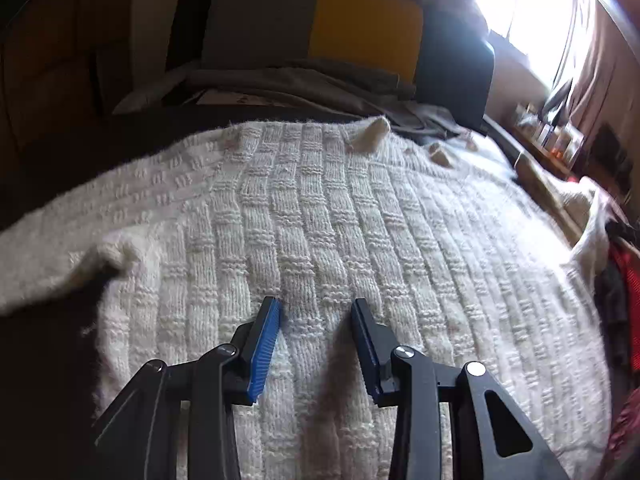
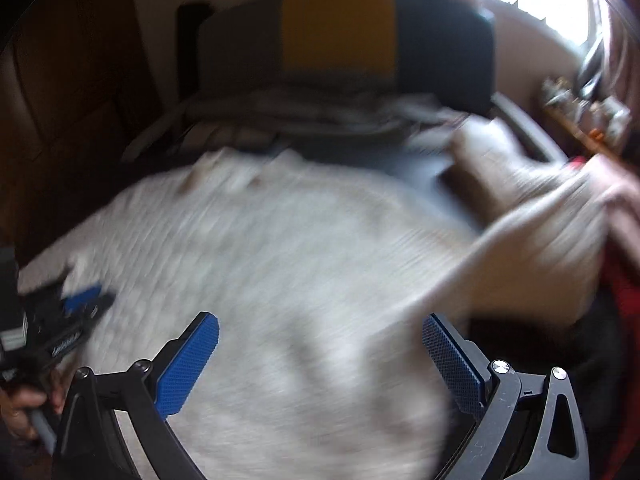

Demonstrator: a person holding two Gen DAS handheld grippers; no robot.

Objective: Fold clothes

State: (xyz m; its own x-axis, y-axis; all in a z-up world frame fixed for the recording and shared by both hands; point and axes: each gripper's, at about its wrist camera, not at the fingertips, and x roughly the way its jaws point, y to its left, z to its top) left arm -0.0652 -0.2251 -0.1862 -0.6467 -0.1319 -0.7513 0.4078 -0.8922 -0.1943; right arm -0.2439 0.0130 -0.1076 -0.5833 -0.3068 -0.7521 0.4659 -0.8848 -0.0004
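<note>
Covering most of both views, a cream chunky-knit sweater (image 1: 320,220) lies spread over a dark bed surface (image 1: 60,152), its ribbed panels running from the lower frame toward the top. At top centre stands a padded headboard in grey, mustard-yellow and dark blue blocks (image 1: 320,28), with rumpled grey bedding (image 1: 304,80) heaped at its foot. A bright window (image 1: 532,4) with dusty-pink curtains (image 1: 600,72) fills the upper right, and below it a wooden shelf of small jars and bottles (image 1: 556,136) shows too blurred to identify. Red and dark clothing (image 1: 624,292) sits at the right edge.

The left gripper (image 1: 316,304), jaws moderately apart, holds nothing; whether its blue-padded tips touch the knit cannot be told. In the blurred right wrist view the right gripper (image 2: 320,328) is spread wide and empty over the sweater (image 2: 280,260), with the left gripper (image 2: 76,304) at the left edge.
</note>
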